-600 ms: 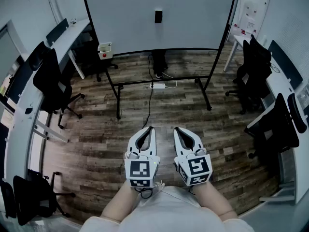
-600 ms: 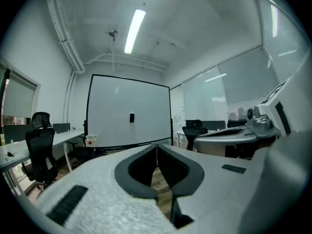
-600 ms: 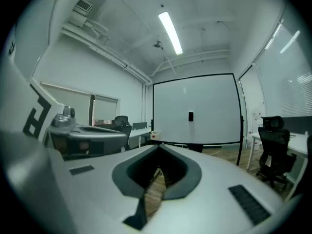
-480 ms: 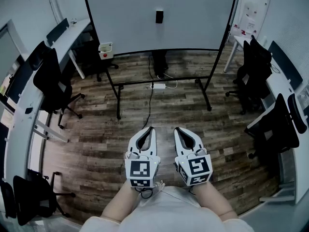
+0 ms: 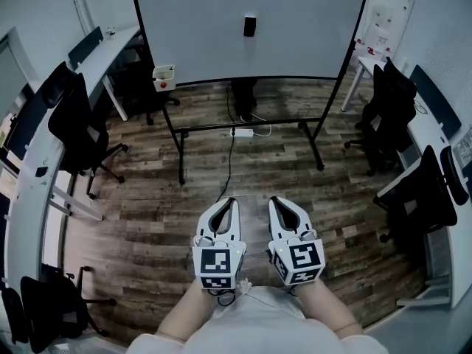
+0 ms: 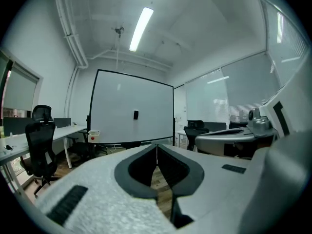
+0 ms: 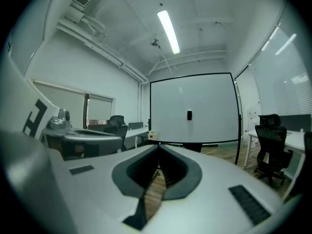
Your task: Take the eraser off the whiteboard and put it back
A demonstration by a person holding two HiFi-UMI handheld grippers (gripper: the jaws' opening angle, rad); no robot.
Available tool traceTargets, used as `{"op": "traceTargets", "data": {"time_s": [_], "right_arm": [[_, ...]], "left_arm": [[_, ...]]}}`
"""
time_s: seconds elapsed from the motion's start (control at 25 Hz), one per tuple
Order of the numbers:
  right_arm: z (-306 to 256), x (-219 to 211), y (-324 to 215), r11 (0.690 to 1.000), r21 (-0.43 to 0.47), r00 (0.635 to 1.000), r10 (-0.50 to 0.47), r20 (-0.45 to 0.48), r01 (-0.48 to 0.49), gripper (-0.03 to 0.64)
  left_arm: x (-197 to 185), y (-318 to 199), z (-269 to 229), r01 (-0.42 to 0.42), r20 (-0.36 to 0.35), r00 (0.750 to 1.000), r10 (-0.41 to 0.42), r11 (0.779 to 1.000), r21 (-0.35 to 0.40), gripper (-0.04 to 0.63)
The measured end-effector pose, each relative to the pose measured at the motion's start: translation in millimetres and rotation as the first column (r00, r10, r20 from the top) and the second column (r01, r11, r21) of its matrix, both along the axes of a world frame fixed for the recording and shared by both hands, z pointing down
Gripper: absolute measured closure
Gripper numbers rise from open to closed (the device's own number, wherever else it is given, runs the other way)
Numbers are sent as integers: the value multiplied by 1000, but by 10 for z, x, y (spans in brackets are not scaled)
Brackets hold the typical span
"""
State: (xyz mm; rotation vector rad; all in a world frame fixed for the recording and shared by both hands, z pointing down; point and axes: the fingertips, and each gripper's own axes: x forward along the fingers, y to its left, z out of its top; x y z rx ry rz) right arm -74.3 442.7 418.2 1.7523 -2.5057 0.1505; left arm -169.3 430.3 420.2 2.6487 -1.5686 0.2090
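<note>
A small black eraser (image 5: pixel 250 26) sticks to the white whiteboard (image 5: pixel 221 43) on its wheeled black stand across the room; it shows as the eraser (image 6: pixel 135 114) in the left gripper view and the eraser (image 7: pixel 189 115) in the right gripper view. My left gripper (image 5: pixel 232 199) and right gripper (image 5: pixel 271 199) are held side by side low in the head view, well short of the board, both pointing at it. Both are shut with nothing between the jaws. In its own view the left gripper (image 6: pixel 156 146) has its tips together; the right gripper (image 7: pixel 159 147) does too.
A small white box with a red dot (image 5: pixel 163 77) hangs at the board's lower left corner. A cable and power strip (image 5: pixel 242 131) lie on the wood floor under the stand. Black office chairs (image 5: pixel 74 127) and desks (image 5: pixel 29 175) line the left; more chairs (image 5: pixel 417 198) stand on the right.
The head view has shifted slightly, so the whiteboard and eraser sit a little further right and lower. Both grippers have slid a touch down in the frame, both shut as before.
</note>
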Motion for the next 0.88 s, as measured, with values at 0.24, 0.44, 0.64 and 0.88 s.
{"op": "traceTargets", "data": {"time_s": [0.24, 0.44, 0.64, 0.88], "right_arm": [[134, -172, -166, 999, -40, 1000, 8, 26, -7, 589], [183, -105, -482, 999, -53, 999, 6, 35, -4, 589], [207, 42, -909, 999, -46, 999, -7, 44, 9, 589], [243, 453, -1692, 998, -44, 997, -37, 69, 40, 589]], "left_arm": [[-206, -188, 79, -3, 8, 1000, 3, 1000, -19, 577], [-213, -480, 126, 13, 6, 1000, -12, 999, -32, 577], [-120, -847, 212, 27, 12, 1000, -26, 998, -51, 577], [187, -1509, 143, 91, 35, 995, -90, 996, -3, 577]]}}
